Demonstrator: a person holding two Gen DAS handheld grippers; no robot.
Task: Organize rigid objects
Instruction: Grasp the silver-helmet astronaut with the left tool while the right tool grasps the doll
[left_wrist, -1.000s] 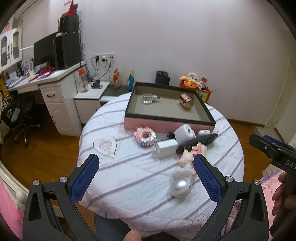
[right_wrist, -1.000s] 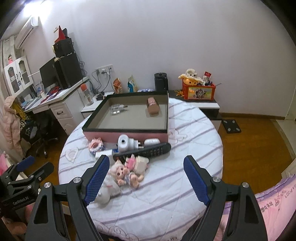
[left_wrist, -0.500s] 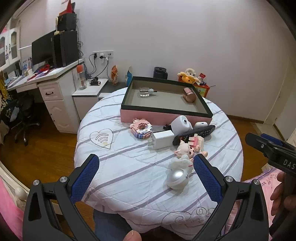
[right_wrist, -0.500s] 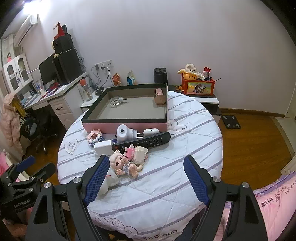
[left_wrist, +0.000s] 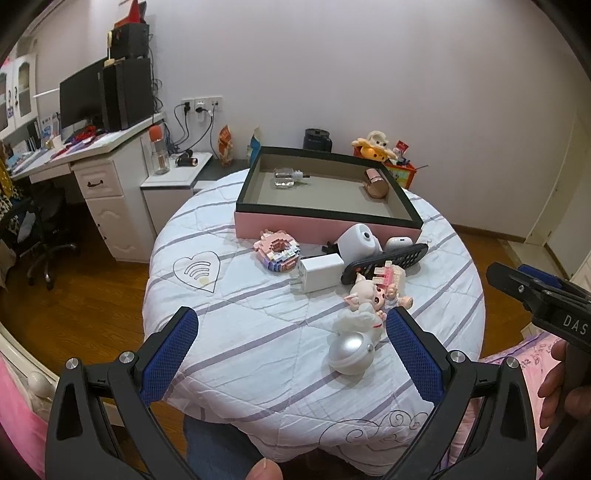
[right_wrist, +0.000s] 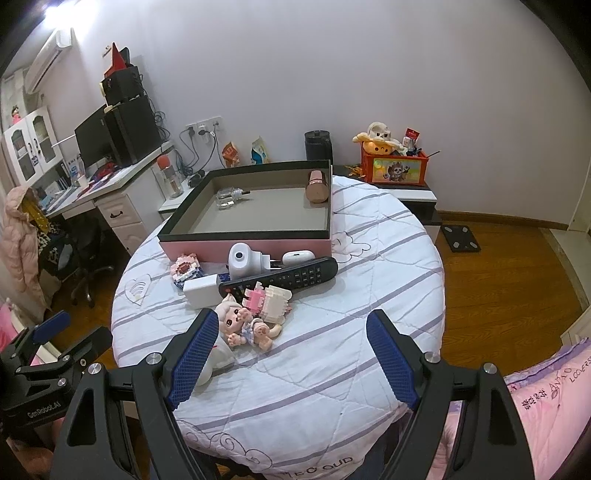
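Note:
A pink box with a dark rim stands at the back of the round table and holds a glass bottle and a rose-gold cylinder. In front of it lie a pink block toy, a white charger, a white camera, an earbud case, a black remote, a doll and a silver ball. My left gripper and right gripper are open and empty, above the table's near edge.
The table wears a white striped cloth. A desk with a monitor and an office chair stand at the left. A low cabinet with an orange toy box is behind the table. A pink bed is at the right.
Both grippers have pulled back and risen from the table, so the objects look smaller and farther away. Both stay open and empty. Nothing on the table has moved.

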